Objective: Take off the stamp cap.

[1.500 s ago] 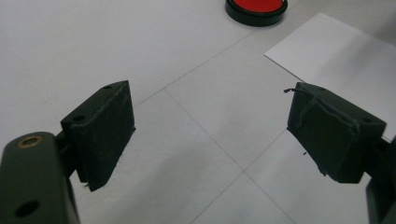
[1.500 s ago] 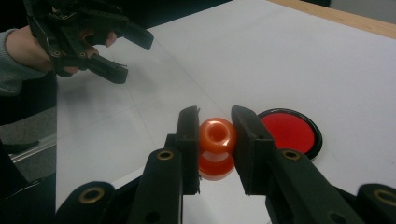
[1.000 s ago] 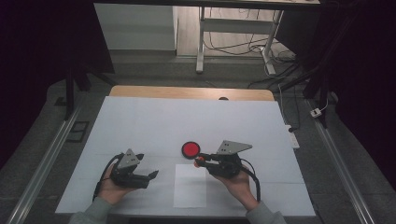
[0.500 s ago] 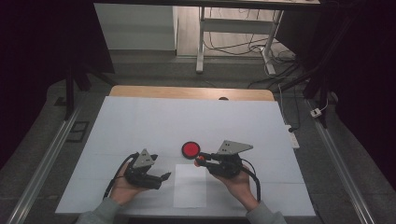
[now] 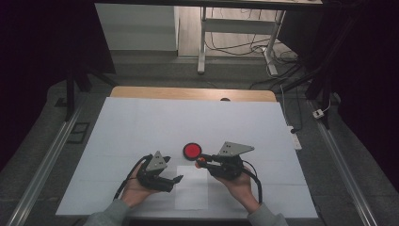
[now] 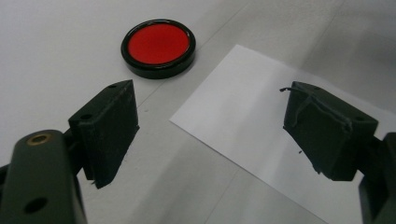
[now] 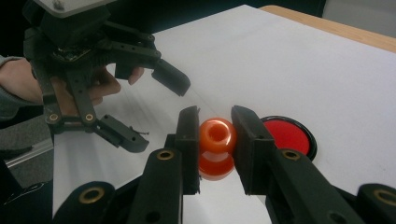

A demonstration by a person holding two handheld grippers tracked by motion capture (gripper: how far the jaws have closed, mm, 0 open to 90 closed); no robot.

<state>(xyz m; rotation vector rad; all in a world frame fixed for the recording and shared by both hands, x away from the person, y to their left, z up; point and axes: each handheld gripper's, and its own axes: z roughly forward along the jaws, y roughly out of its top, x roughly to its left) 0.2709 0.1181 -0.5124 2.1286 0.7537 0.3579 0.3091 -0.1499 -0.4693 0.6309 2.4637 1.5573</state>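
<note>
The right claw is clamped on a small orange stamp, which stands just beside the round red ink pad, on its near side. The left claw stands wide with nothing between its jaws, over the near-left corner of the white paper sheet lying in front of the pad on the white surface.

A sheet of paper lies flat on the table near its front edge. The round disc sits on the table just behind the sheet. The left gripper is at the sheet's left edge. The right gripper, right of the sheet, has a small stamp between its jaws, just beside the disc.
</note>
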